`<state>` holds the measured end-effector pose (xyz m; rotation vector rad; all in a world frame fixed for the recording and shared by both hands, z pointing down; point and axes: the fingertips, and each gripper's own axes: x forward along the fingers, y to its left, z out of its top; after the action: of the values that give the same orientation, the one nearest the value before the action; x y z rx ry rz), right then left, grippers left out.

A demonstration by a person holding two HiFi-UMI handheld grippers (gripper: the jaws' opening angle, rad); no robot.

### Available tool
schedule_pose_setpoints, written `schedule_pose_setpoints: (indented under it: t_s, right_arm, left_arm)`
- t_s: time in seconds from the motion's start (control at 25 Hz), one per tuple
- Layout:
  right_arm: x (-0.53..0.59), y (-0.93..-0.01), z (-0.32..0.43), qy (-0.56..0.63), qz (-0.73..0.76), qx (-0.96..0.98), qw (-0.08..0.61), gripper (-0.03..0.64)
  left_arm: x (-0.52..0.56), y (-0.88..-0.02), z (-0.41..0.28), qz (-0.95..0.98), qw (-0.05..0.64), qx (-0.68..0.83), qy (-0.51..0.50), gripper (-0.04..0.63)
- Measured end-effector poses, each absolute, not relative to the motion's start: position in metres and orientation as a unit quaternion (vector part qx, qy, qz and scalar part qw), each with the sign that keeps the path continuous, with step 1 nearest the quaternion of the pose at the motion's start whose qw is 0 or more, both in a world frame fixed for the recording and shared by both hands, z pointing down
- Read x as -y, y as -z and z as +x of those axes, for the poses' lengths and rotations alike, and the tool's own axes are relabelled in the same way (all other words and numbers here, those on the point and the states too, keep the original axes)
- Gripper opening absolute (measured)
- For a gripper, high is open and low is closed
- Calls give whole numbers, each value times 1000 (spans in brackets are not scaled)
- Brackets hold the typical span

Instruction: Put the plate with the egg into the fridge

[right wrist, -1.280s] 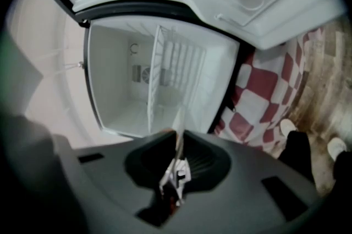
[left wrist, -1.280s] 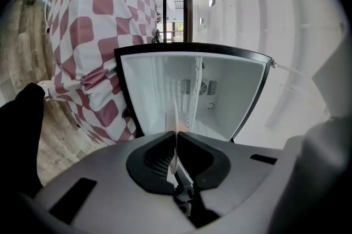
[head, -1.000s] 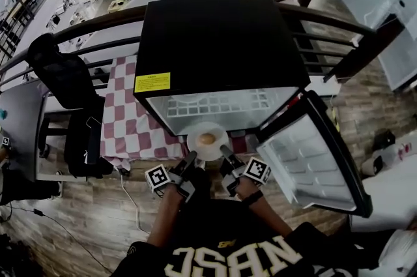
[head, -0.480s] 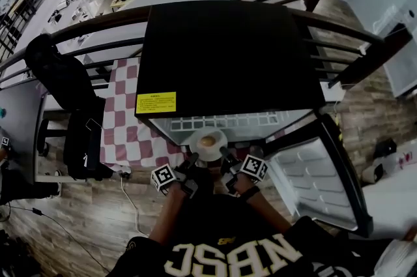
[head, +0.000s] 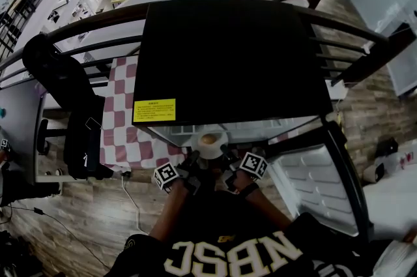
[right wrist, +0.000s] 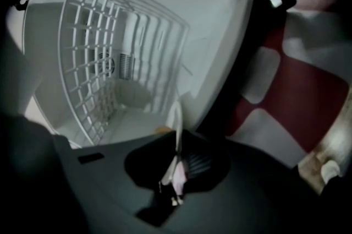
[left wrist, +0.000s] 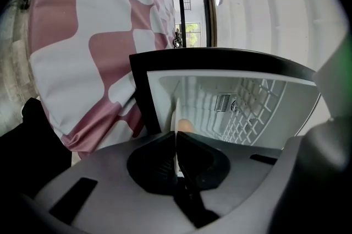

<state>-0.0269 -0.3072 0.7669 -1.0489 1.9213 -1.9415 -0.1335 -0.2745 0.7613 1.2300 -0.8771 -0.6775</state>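
Both of my hand-held grippers are clamped on the white plate (head: 203, 149). The left hand-held gripper (head: 193, 160) has its jaws pressed onto the thin rim on my left. The right hand-held gripper (head: 225, 154) pinches the opposite rim in the same way. The egg (head: 208, 138) sits near the middle of the plate, and both gripper views catch it just past the rim.

As for progress, the fridge (head: 228, 60) has its door (head: 319, 171) swung wide to my right, so the opening step looks done. I am carrying the plate level at the mouth of the compartment, and its far edge is slipping under the black top. It is not resting on anything that I can see. The white interior and the wire shelf (left wrist: 250, 112) lie just ahead of it. I judge the task well past halfway. What remains is to push the plate further in, set it down, let go with both jaws and draw back. Shutting the door may follow.

By count there is one plate, one egg and one fridge with one open door. I can make out one wire shelf inside, and there are two hand-held grippers. Beside the fridge is one table under a red-and-white checked cloth (head: 124, 119). One yellow label (head: 155, 110) sits on the fridge top. A pale rounded shape shows deep in the compartment, but I cannot tell what it is.
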Motion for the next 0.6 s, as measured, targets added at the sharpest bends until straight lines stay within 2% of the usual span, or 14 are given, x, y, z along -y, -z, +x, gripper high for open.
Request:
schedule_pose_setpoints:
  t_s: [0.6]
  right_arm:
    - [330, -774, -39, 660, -381, -637, 112, 35]
  left_arm:
    - [306, -781, -141, 530, 677, 416, 296, 32]
